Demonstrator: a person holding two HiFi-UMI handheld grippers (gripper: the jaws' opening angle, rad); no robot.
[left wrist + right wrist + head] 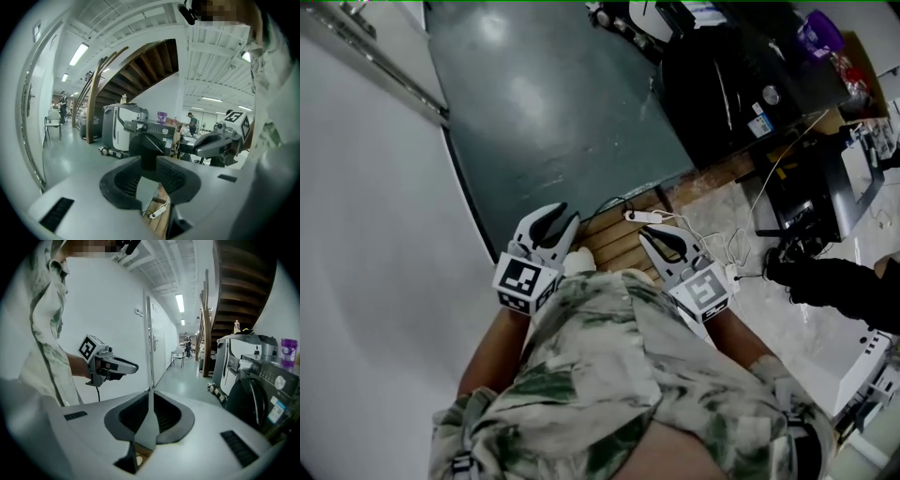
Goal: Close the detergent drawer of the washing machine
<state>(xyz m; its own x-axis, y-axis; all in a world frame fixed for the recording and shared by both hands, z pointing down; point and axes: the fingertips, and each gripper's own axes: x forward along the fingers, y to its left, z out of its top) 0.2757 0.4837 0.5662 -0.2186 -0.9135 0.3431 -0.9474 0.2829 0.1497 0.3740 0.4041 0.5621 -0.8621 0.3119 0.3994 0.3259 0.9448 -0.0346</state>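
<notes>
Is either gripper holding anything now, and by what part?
Nothing is held. The left gripper has its jaws apart with nothing between them. The right gripper has its jaws together and is empty.

A grey-green floor (553, 112) runs far from the white wall (366, 234) on the left, a wooden pallet (614, 234) lies near with a white power strip (645, 217) on its right side, a purple cup (816, 33) stands far right, and a wooden staircase (140, 65) rises beyond.
</notes>
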